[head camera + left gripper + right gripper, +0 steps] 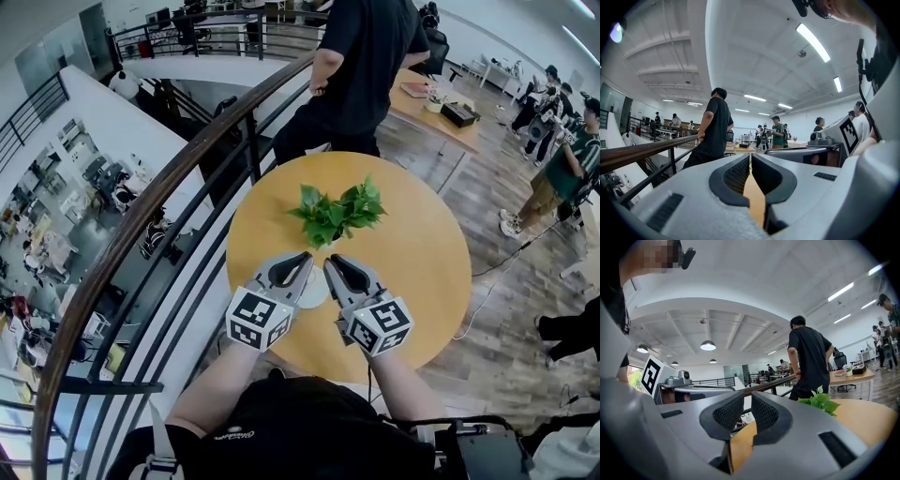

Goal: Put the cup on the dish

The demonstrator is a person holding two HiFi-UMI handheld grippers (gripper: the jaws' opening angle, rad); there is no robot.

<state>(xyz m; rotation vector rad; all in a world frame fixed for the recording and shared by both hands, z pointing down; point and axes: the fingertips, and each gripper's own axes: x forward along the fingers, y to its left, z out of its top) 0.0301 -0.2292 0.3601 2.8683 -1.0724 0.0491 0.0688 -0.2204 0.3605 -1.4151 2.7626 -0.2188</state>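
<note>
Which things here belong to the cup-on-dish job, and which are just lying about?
Job: left gripper and right gripper, both shut and empty; a white round item between them, cup or dish, too hidden to tell.
Just there: leafy plant, railing, person in black.

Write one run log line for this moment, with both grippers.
left gripper: shut, empty | right gripper: shut, empty | white round item: between grippers | plant: beyond it

Grey L claw (306,256), R claw (331,261), black top (281,422)
</note>
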